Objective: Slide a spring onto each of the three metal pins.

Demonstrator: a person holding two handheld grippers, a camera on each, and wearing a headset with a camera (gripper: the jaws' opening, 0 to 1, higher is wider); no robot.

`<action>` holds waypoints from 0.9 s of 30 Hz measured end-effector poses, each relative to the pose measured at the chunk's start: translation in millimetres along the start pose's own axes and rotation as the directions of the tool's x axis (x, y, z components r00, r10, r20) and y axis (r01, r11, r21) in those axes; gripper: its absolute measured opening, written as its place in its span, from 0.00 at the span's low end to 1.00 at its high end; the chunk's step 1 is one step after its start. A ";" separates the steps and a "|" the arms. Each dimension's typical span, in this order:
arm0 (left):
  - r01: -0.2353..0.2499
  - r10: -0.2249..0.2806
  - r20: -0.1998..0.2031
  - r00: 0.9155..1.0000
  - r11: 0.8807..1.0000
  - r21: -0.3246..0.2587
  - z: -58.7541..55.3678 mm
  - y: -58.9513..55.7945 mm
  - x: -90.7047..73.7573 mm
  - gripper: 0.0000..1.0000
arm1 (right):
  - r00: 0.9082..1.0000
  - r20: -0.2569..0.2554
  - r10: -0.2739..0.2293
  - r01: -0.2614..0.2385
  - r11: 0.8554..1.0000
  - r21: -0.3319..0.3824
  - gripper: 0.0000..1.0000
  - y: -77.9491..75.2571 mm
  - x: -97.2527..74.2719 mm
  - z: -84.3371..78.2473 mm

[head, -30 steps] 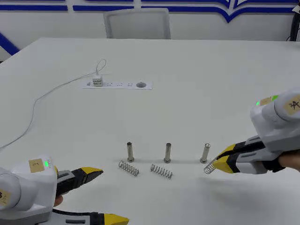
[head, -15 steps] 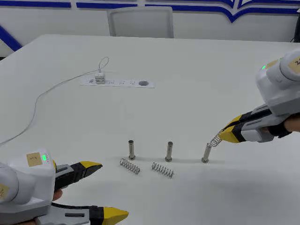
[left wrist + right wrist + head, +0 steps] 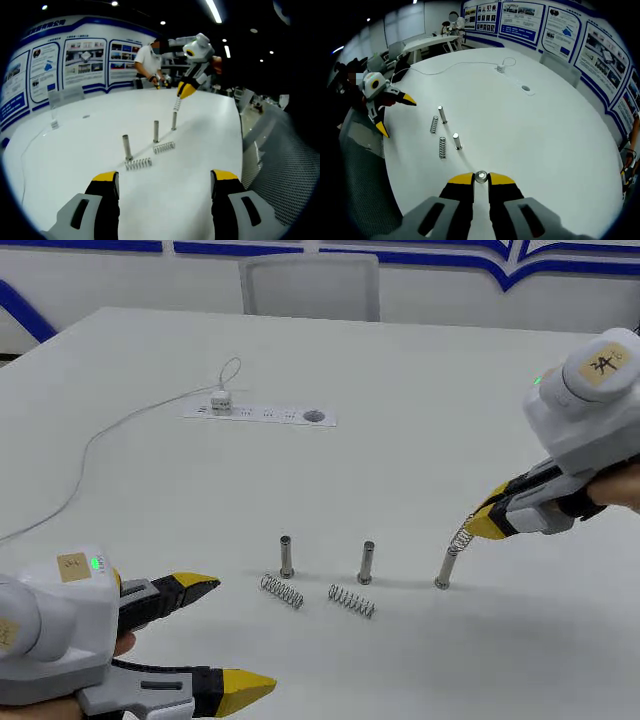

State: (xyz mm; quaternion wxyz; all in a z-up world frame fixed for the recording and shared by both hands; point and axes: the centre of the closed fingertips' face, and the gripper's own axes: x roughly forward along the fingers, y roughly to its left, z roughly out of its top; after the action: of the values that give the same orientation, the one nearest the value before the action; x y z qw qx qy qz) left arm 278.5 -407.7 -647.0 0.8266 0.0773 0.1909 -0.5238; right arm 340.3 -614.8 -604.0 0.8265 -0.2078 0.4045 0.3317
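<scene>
Yellow-tipped right gripper [image 3: 482, 525]: clamped on a spring [image 3: 461, 538] at the right pin [image 3: 442, 570] top.
Left gripper [image 3: 243, 632]: jaws wide apart, empty.
Loose springs [image 3: 281, 591]: two, beside other pins [image 3: 287, 556].

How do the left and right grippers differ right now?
The left gripper is open and empty; the right gripper is shut on a spring. The left gripper sits short of the left pin; the right gripper holds its spring at the top of the right pin. Both have yellow-tipped jaws.
</scene>
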 end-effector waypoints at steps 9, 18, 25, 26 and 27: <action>0.001 -0.001 0.007 1.000 1.000 -0.004 1.4 -0.6 -0.2 0.76 | 0.999 -0.044 0.014 -0.014 1.000 -0.004 0.11 1.6 10.0 -1.9; 0.005 -0.005 0.003 1.000 1.000 -0.002 0.7 -1.4 0.6 0.76 | 0.996 -0.088 0.015 -0.014 1.000 0.007 0.11 0.4 25.5 -10.5; 0.009 -0.009 -0.006 1.000 1.000 0.001 -1.1 -1.6 1.2 0.76 | 0.993 -0.115 0.011 -0.009 1.000 0.020 0.11 -0.3 36.9 -21.4; 0.008 -0.008 -0.006 1.000 1.000 0.002 -1.2 -1.5 1.2 0.76 | 0.993 -0.118 0.013 -0.010 1.000 0.019 0.11 -0.1 38.3 -22.5; 0.008 -0.008 -0.006 1.000 1.000 0.001 -1.3 -1.2 1.2 0.76 | 0.992 -0.123 0.013 -0.010 1.000 0.019 0.11 -0.1 39.4 -23.8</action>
State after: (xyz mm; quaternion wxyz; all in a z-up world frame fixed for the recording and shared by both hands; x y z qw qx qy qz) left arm 277.5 -408.8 -648.6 0.8238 0.0784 0.1935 -0.5270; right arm 345.5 -614.4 -649.8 0.8001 -0.2177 0.4589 0.3193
